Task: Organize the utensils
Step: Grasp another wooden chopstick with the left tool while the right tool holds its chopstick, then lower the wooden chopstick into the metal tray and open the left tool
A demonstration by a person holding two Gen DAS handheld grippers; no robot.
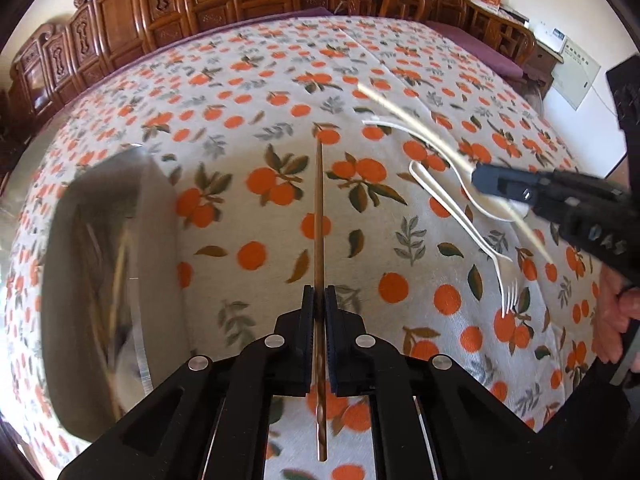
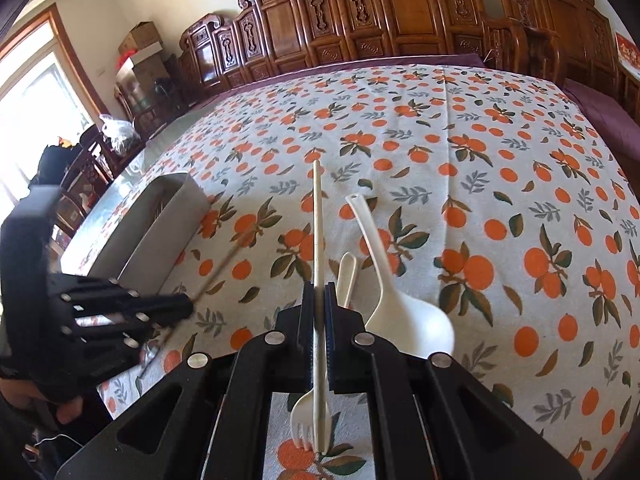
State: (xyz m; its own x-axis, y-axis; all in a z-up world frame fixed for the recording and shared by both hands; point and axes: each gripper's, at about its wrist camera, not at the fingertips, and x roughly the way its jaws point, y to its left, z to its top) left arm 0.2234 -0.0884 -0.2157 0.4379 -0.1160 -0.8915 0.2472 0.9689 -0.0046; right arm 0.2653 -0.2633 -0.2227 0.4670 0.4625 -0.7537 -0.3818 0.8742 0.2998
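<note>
My left gripper (image 1: 319, 300) is shut on a brown wooden chopstick (image 1: 319, 208) that points straight ahead above the cloth. It also shows at the left of the right wrist view (image 2: 188, 308). My right gripper (image 2: 319, 300) is shut on a pale cream chopstick (image 2: 317, 220); it shows at the right of the left wrist view (image 1: 486, 182), blurred. A white spoon (image 2: 408, 320) and a white fork (image 2: 310, 420) lie on the cloth under the right gripper. The fork (image 1: 480, 240) and spoon (image 1: 490, 204) also show in the left wrist view.
A grey oblong utensil bin (image 1: 100, 280) stands at the left, with chopsticks inside; it also shows in the right wrist view (image 2: 160, 232). The table wears an orange-print cloth (image 2: 480, 200). Carved wooden panels (image 2: 400, 12) and chairs stand behind the table.
</note>
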